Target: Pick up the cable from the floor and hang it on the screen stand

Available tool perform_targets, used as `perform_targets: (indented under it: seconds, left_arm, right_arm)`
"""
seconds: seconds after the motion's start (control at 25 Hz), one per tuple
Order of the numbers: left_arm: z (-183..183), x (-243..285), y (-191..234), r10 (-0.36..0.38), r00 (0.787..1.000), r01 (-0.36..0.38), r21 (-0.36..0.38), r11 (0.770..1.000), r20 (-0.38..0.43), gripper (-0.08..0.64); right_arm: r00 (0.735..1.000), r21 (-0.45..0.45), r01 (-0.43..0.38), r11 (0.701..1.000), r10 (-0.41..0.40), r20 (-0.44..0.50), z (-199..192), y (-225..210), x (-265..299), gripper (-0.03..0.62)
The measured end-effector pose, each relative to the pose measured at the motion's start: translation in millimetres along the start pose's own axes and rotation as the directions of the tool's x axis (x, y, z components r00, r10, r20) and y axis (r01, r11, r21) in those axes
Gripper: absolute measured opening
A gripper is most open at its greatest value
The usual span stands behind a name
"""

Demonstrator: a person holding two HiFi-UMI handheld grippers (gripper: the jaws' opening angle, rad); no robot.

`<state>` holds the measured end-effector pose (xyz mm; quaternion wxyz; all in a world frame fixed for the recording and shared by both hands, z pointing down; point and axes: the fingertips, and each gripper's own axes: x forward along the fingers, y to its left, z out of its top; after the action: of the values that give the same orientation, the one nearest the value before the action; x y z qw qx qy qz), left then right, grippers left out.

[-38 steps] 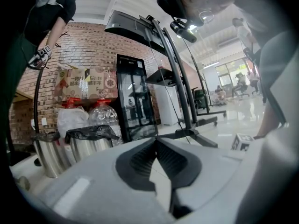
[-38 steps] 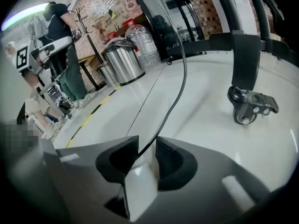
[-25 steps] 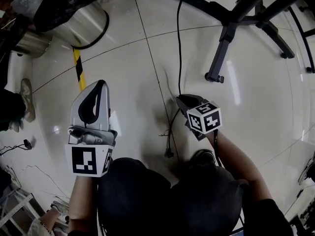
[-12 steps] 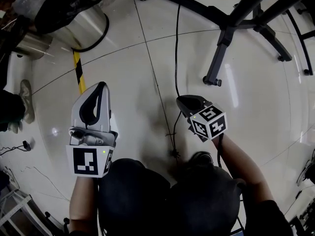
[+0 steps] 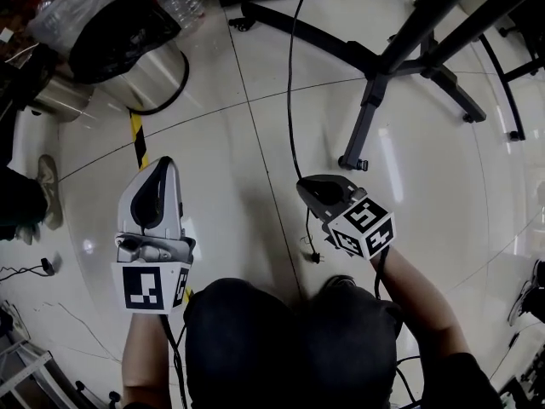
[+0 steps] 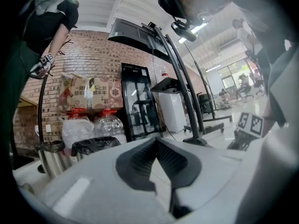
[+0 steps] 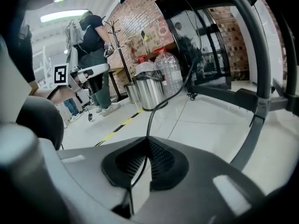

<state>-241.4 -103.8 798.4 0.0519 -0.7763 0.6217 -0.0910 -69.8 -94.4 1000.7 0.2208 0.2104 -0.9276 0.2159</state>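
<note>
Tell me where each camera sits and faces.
Head view: on the person's head, steeply down at floor; forearms, left gripper, right gripper show.
Left gripper view: rides that gripper, along its shut, empty jaws.
Right gripper view: rides that gripper, along jaws shut on the cable.
Shared: both gripper views face the bin.

Bright, even indoor light fills all views. The glossy floor [image 5: 213, 169] throws back white glare streaks, one beside a leg of the screen stand [image 5: 368, 113]. In the right gripper view a ceiling strip light [image 7: 65, 15] glows overexposed. Fisheye distortion curves the tile joints and stand legs. Both gripper views darken at their corners, and their nearest foreground is soft.
</note>
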Motion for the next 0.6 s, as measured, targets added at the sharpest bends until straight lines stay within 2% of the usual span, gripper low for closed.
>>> perform_targets:
  seconds: [0.32,0.6]
  left_arm:
    - [75,-4,5,0.023,0.999,-0.024,0.019,1.0,0.044,0.006]
    - [168,-11,0,0.002,0.999,-0.001,-0.005,1.0,0.045,0.005]
  right_arm:
    - [0.997,-0.145,0.04,0.989,-0.03,0.071,82,13,-56,0.014]
    - [0.997,-0.15,0.025,0.988,-0.013,0.079,159,39,-116,0.014]
